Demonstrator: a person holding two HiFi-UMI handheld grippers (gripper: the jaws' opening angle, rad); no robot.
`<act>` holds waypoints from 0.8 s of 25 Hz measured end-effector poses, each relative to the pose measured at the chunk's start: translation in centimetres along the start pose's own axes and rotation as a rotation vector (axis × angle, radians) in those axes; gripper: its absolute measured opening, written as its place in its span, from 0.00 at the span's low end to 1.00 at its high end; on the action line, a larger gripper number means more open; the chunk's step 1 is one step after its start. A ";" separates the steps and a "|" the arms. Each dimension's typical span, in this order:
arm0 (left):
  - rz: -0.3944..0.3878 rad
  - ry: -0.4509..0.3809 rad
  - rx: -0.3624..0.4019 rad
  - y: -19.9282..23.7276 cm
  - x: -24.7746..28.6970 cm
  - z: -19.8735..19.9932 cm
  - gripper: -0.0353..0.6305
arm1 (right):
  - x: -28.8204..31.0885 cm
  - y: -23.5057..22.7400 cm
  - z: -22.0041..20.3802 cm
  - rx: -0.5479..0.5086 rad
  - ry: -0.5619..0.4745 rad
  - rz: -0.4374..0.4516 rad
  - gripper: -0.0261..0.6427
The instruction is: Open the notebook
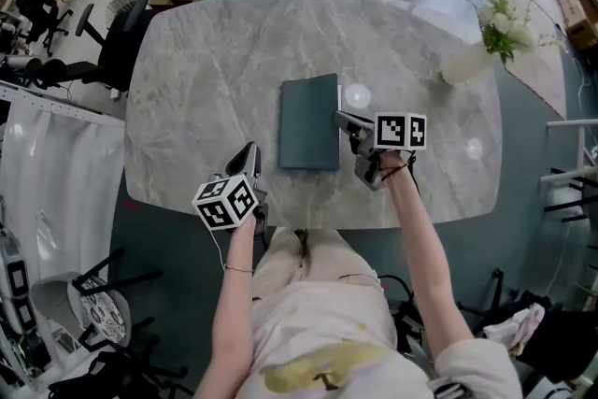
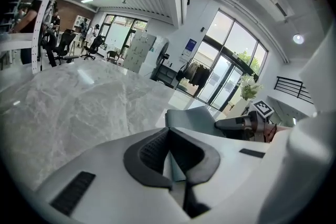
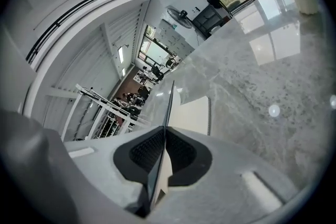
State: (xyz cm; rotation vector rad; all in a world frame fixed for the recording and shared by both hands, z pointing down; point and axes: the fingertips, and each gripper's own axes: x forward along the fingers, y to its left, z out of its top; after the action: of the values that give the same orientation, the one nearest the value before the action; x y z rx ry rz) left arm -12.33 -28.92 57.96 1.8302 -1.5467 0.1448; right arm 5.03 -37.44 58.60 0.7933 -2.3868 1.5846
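Note:
A dark teal notebook (image 1: 308, 121) lies in the middle of the marble table (image 1: 206, 79). My right gripper (image 1: 344, 120) is at the notebook's right edge. In the right gripper view my right gripper (image 3: 164, 152) is shut on the thin cover (image 3: 169, 99), which stands lifted on edge above the white pages (image 3: 195, 113). My left gripper (image 1: 250, 156) hovers by the notebook's near left corner, apart from it, its jaws together and empty. From the left gripper view my left gripper (image 2: 168, 136) looks toward the notebook (image 2: 191, 119) and the right gripper (image 2: 236, 123).
A white vase with flowers (image 1: 491, 28) stands at the table's far right. A black office chair (image 1: 117, 37) sits off the table's left side. The table's near edge (image 1: 308, 221) is right at the person's lap.

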 end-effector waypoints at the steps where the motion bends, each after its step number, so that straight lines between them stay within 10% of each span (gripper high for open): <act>1: 0.003 -0.005 0.000 0.1 -0.3 0.1 0.05 | 0.0 0.4 0.1 -0.005 -0.002 -0.001 0.07; 20: -0.025 -0.134 0.082 5.7 -5.8 6.4 0.05 | 3.3 9.9 1.3 -0.106 -0.070 -0.150 0.06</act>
State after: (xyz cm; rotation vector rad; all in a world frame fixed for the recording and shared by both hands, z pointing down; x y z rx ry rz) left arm -21.30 -28.06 52.84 1.9571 -1.6303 0.0755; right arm -2.67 -36.81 51.46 0.9951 -2.3738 1.3828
